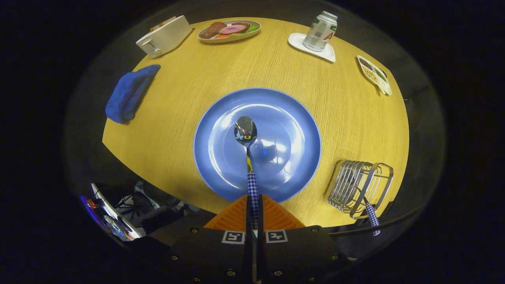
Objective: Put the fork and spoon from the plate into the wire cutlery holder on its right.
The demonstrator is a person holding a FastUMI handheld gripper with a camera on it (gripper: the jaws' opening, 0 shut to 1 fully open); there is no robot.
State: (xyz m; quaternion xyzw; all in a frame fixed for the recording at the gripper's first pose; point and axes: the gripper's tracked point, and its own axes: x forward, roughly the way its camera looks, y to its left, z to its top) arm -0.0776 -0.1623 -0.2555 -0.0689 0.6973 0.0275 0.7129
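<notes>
The gripper (253, 215) is clamped on the spoon (247, 146) by its checked handle, bowl out over the blue plate (300, 118). Carry it level to the wire cutlery holder (357, 185) at the table's near right edge, beside 1 checked handle (373, 221), then release.

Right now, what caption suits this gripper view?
Gripper shut on spoon above blue plate; wire cutlery holder waits beside.

A red letter "A" shows on the green-and-white can (320, 30); nothing else reads.
</notes>
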